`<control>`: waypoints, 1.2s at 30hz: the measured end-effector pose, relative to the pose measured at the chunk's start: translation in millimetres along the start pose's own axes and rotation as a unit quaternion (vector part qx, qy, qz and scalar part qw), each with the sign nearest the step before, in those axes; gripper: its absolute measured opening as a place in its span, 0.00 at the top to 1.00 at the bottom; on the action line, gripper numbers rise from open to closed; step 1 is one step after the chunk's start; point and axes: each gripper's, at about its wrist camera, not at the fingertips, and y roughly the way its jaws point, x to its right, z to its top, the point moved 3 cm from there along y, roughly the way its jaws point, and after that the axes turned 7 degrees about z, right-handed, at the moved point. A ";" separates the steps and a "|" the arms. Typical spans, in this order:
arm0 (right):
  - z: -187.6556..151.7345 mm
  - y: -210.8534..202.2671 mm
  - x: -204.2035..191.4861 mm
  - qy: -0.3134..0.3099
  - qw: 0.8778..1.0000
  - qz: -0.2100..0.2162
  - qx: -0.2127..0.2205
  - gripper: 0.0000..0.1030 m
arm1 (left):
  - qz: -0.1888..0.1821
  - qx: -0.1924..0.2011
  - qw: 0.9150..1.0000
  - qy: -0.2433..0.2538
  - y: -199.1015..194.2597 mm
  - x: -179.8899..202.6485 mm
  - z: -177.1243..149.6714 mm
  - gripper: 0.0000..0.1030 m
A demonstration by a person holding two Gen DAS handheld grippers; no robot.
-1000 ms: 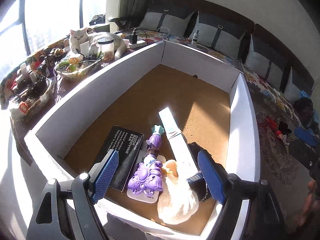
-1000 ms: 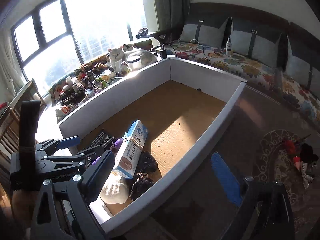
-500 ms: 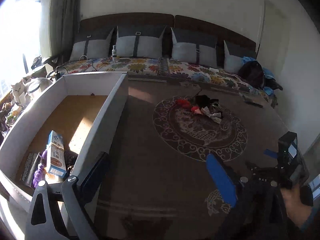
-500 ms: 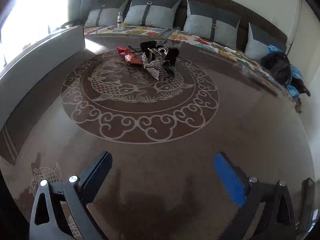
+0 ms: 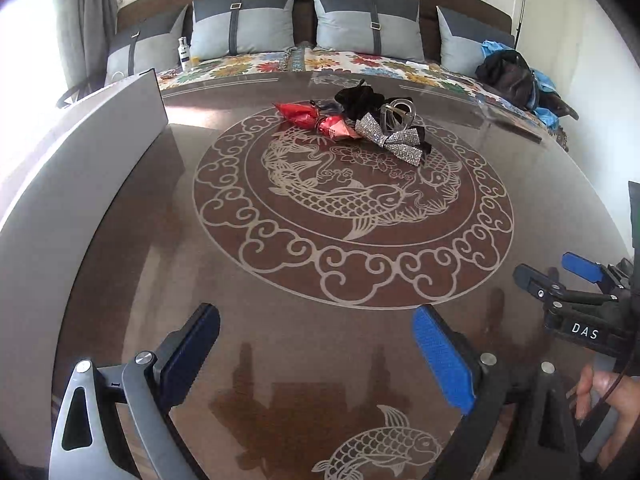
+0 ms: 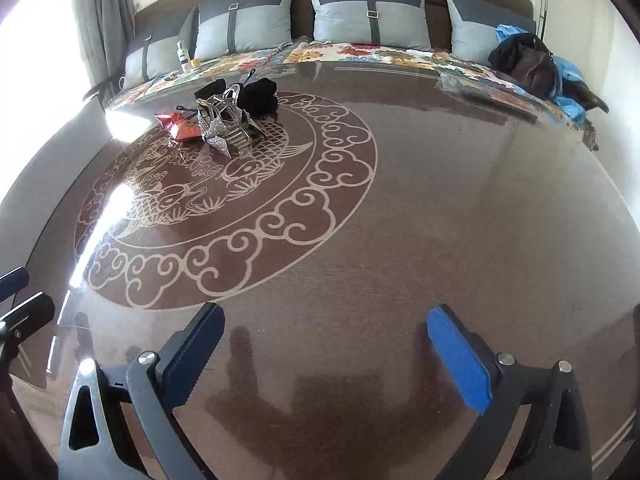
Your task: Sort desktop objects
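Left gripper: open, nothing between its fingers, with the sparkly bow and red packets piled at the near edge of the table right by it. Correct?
Not quite. The left gripper is open and empty, but the sparkly bow and red packets lie at the far side of the table, near the sofa, well clear of it. The left wrist view shows this.
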 end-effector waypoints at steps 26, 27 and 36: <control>-0.2 14.0 -7.4 -0.018 1.000 -0.010 -0.011 0.00 | 0.024 -0.019 0.999 -0.018 32.9 -12.3 -6.0 0.00; -0.2 14.1 -7.3 -0.018 1.000 -0.010 -0.011 0.00 | 0.024 -0.020 0.999 -0.018 33.0 -12.4 -5.9 0.00; -0.3 14.1 -7.2 -0.019 1.000 -0.010 -0.011 0.00 | 0.025 -0.020 0.999 -0.018 32.5 -12.9 -5.9 0.00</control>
